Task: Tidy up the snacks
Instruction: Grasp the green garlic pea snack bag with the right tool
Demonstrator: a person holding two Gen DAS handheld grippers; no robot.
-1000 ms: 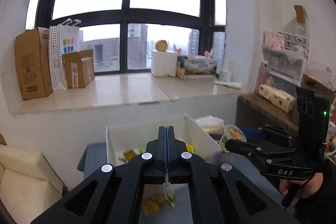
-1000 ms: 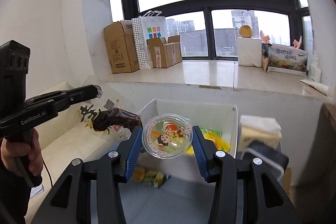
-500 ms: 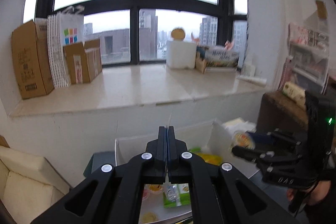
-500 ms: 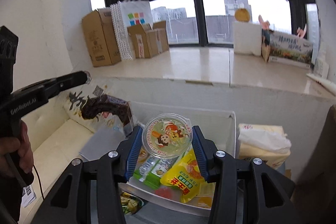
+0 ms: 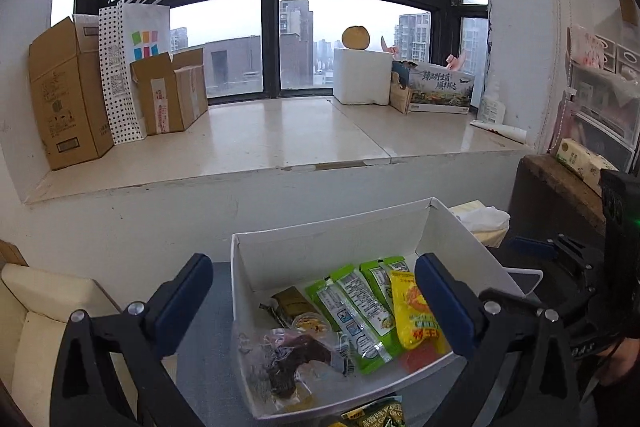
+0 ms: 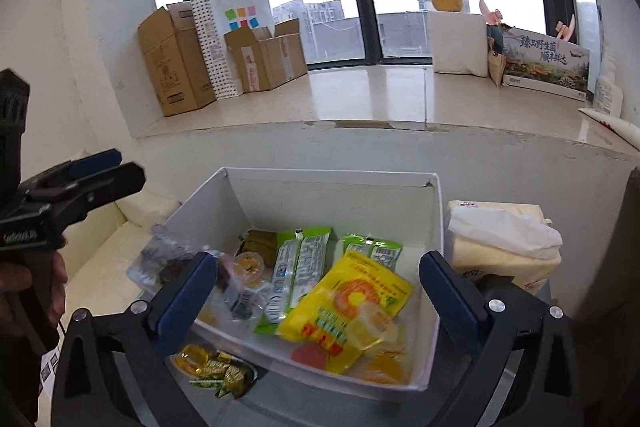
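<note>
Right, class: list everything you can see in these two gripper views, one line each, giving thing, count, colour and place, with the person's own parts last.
snack box: one, white, open, below the windowsill.
yellow packet: one, yellow, in the box, on top.
green sachets: several, green and white, in the box.
dark clear bag: one, at the box's near left corner.
jelly cup: one small, orange, in the box.
loose sweets: a few, green and gold, outside the box's near wall.
tissue pack: one, cream, right of the box.
cardboard boxes: two, brown, on the sill's left.
paper bag: one, white, between them.
left gripper: open, empty.
right gripper: open, empty.
</note>
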